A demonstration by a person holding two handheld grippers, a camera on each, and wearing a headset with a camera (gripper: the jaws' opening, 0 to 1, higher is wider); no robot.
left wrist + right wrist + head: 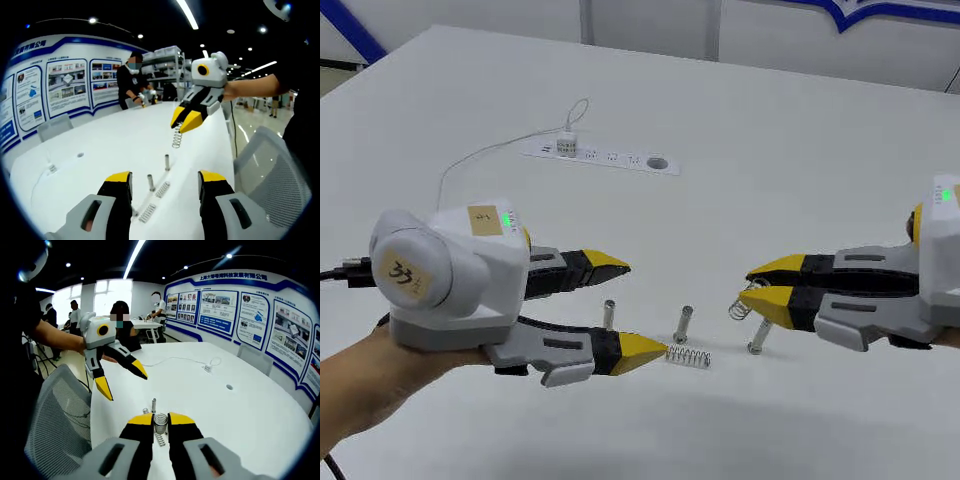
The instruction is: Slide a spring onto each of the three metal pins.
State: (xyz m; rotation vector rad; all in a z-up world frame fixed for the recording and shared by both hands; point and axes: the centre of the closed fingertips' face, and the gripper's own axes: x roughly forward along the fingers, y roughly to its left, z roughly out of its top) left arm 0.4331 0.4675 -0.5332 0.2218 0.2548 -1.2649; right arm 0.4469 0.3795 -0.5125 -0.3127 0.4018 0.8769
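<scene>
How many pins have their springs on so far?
None yet: all three pins look bare. The right gripper holds one spring near the rightmost pin. The left gripper is open, and a loose spring lies on the table. All three pins remain.

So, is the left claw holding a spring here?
No, the left claw is open with nothing between its tips; the spring is pinched in the right claw.
</scene>
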